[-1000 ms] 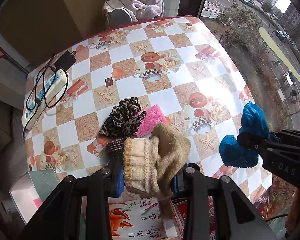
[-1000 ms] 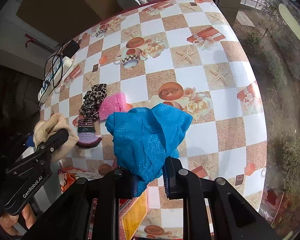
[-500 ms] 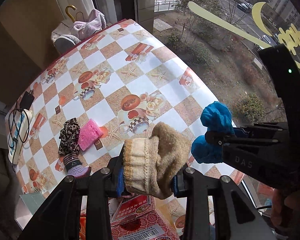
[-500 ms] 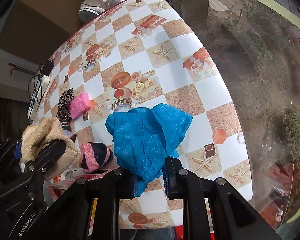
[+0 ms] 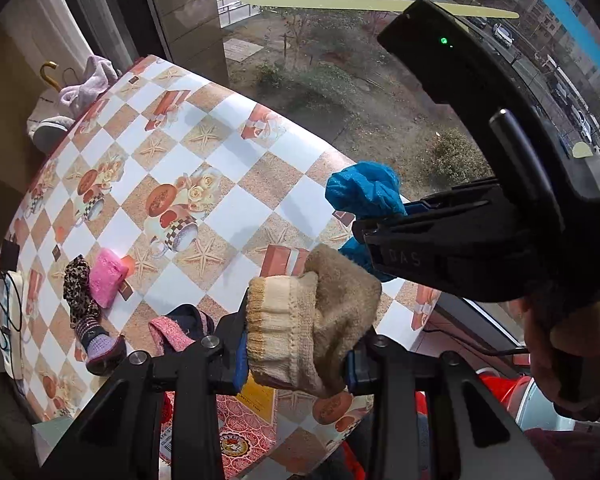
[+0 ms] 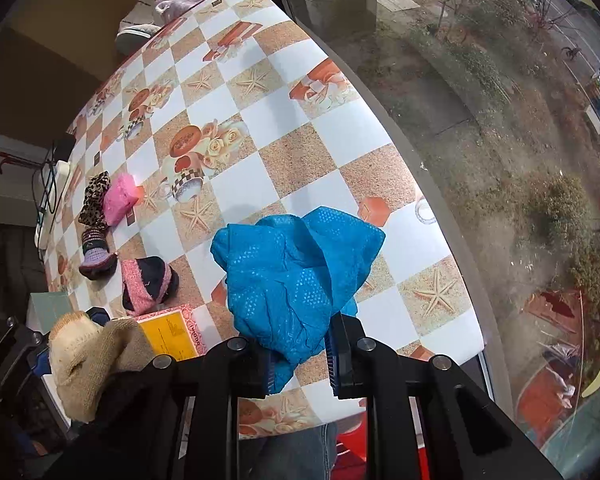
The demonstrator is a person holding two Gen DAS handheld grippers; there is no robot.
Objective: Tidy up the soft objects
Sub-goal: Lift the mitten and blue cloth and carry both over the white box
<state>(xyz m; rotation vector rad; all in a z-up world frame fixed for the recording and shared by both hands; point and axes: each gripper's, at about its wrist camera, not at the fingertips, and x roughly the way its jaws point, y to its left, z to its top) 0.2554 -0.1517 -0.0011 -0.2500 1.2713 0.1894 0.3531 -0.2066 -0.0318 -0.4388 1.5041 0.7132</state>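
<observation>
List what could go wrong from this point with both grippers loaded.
1. The blue cloth is pinched only at its lower edge by the right gripper, so the loose bulk could slip out, probably near the table edge by the window.
2. The beige sock bulges past the left gripper and sits close to the right gripper's body; the two could bump or snag.

Checkered table [image 6: 300, 152] bears socks [image 6: 148, 284], pink sponge [image 6: 118, 199].
</observation>
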